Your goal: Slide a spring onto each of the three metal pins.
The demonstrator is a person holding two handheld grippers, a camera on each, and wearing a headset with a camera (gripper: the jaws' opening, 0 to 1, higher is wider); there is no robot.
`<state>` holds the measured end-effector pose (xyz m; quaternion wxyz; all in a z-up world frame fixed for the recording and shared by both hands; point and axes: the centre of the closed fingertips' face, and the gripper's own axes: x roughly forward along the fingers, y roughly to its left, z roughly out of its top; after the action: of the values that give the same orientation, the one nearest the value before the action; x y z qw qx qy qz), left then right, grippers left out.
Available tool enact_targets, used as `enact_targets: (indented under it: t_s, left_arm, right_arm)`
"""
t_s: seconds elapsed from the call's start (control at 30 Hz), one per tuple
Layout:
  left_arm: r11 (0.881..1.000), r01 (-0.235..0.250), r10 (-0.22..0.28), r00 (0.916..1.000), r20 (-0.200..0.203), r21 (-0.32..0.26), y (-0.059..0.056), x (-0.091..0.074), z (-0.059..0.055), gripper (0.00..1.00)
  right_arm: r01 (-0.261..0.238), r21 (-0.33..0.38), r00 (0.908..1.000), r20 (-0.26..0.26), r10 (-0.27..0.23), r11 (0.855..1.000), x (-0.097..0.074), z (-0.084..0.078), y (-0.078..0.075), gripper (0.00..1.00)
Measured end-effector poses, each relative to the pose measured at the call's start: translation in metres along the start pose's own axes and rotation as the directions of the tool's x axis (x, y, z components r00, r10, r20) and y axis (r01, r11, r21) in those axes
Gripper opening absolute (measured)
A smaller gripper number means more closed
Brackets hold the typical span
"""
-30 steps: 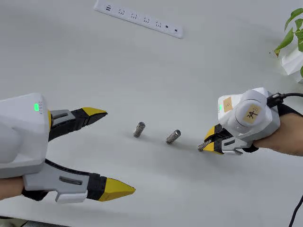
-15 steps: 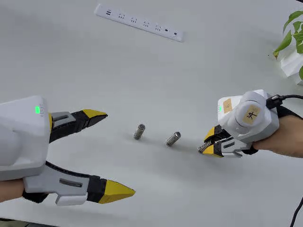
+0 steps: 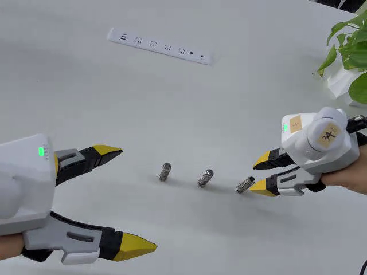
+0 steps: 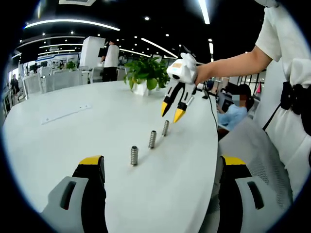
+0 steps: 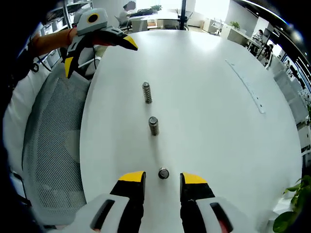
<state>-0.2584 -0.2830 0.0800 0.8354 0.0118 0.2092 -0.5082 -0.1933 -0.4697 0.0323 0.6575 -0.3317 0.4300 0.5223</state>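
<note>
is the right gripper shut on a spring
No: the right gripper has its jaws apart, and the nearest spring stands free between them on the table.

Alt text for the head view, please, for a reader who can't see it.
Three spring-covered pins stand in a row on a white table, with the right gripper open right beside the rightmost pin. The left gripper hangs open at lower left. A power strip and a plant sit farther back.
</note>
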Motion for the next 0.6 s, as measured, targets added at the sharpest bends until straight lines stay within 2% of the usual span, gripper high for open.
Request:
enact_targets:
  t_s: [0.17,0.27,0.33,0.43,0.5,0.53,0.6]
  left_arm:
    - [1.0,-0.005,0.005,0.9998,-0.018,0.024,0.0,-0.003,0.0,0.99]
    - [0.999,-0.011,0.012,0.9993,-0.034,0.043,0.0,-0.005,-0.002,0.99]
    - [0.999,-0.011,0.013,0.9991,-0.039,0.047,-0.001,-0.005,-0.003,0.99]
    - [0.999,-0.011,0.013,0.9988,-0.048,0.052,-0.001,-0.006,-0.005,0.99]
    - [0.998,-0.014,0.017,0.9985,-0.051,0.06,-0.001,-0.007,-0.005,0.99]
    - [0.998,-0.017,0.02,0.9985,-0.051,0.065,-0.001,-0.008,-0.005,0.99]
    - [0.998,-0.02,0.023,0.9985,-0.05,0.06,-0.001,-0.009,-0.005,0.99]
  right_arm:
    - [0.032,0.073,0.9938,0.104,-0.04,0.997,-0.022,0.003,0.005,0.31]
    - [0.052,0.126,0.9833,0.167,-0.072,0.991,-0.036,0.001,0.012,0.36]
    - [0.062,0.148,0.9783,0.187,-0.09,0.987,-0.042,-0.003,0.016,0.37]
    - [0.072,0.201,0.9631,0.24,-0.121,0.977,-0.052,-0.01,0.024,0.42]
    - [0.072,0.222,0.957,0.259,-0.13,0.972,-0.055,-0.015,0.029,0.46]
    - [0.078,0.233,0.9491,0.28,-0.144,0.969,-0.056,-0.019,0.032,0.47]
    - [0.07,0.267,0.9411,0.302,-0.152,0.961,-0.057,-0.025,0.037,0.51]
